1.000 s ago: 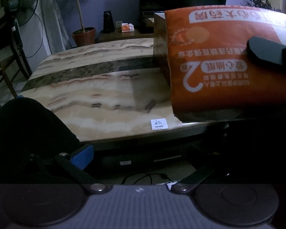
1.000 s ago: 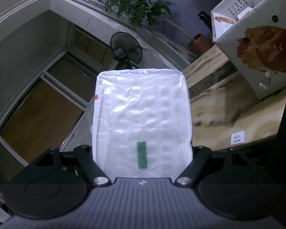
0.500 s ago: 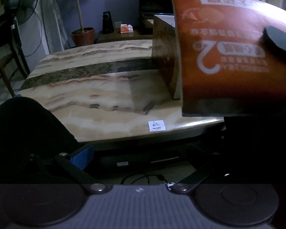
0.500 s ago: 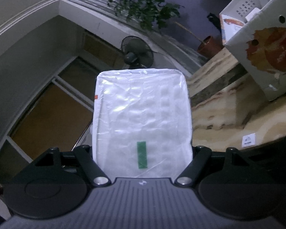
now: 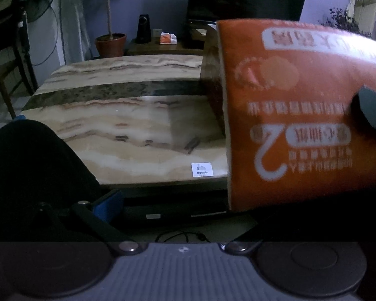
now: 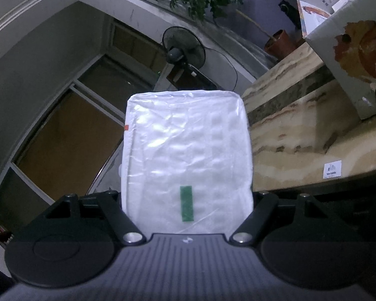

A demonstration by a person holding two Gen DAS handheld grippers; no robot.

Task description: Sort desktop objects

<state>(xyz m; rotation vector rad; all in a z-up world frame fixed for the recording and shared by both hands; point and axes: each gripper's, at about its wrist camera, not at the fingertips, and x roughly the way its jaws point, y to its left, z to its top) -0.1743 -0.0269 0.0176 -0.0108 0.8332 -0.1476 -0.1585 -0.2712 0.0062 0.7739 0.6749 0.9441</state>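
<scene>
Between right gripper (image 6: pixel 188 200) fingers: tissue pack (image 6: pixel 188 155), white underside, green strip, clamped wide; left gripper unreadable.

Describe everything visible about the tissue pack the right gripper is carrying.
The tissue pack is a soft, rectangular pack in crinkled, glossy plastic wrap. Its underside, seen from the right wrist, is white with a small green strip near the gripper end and a red tab on one edge. From the left wrist, its printed face is orange with white characters and a large 2. It is held off the marble table, between the right gripper fingers, one dark finger pressing the orange face.
</scene>
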